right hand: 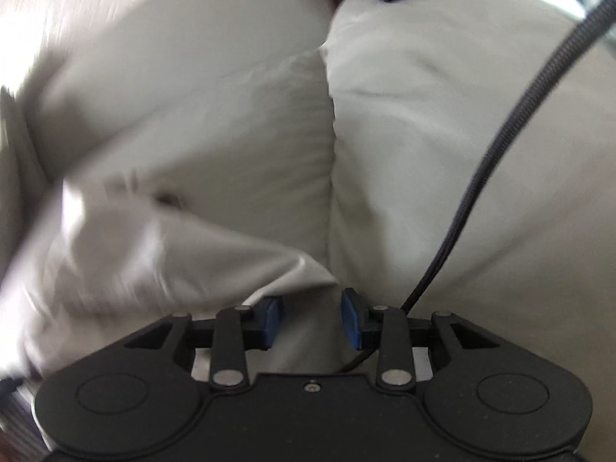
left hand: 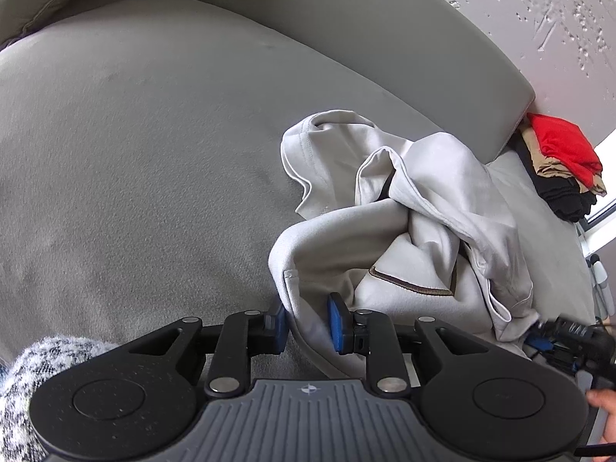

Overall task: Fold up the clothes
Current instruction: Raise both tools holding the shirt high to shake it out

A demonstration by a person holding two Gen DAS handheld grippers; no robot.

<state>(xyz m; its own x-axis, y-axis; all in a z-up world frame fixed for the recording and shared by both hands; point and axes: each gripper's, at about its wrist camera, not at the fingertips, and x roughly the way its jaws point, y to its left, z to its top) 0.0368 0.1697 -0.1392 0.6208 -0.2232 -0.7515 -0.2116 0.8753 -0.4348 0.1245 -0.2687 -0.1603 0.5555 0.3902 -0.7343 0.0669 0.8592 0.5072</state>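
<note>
Crumpled pale garment [left hand: 404, 231] between parted fingers [left hand: 338, 323].

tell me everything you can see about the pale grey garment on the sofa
The garment is pale grey, soft knit-looking cloth with stitched hems and a dark brown trim line near a neck-like opening. It lies crumpled and unfolded in a heap on the grey sofa, toward its right end, folds piled over one another. A fold of its near edge sits between the open fingers of the left gripper. In the blurred right wrist view, pale cloth lies just ahead of the open right gripper; contact there is unclear.
</note>
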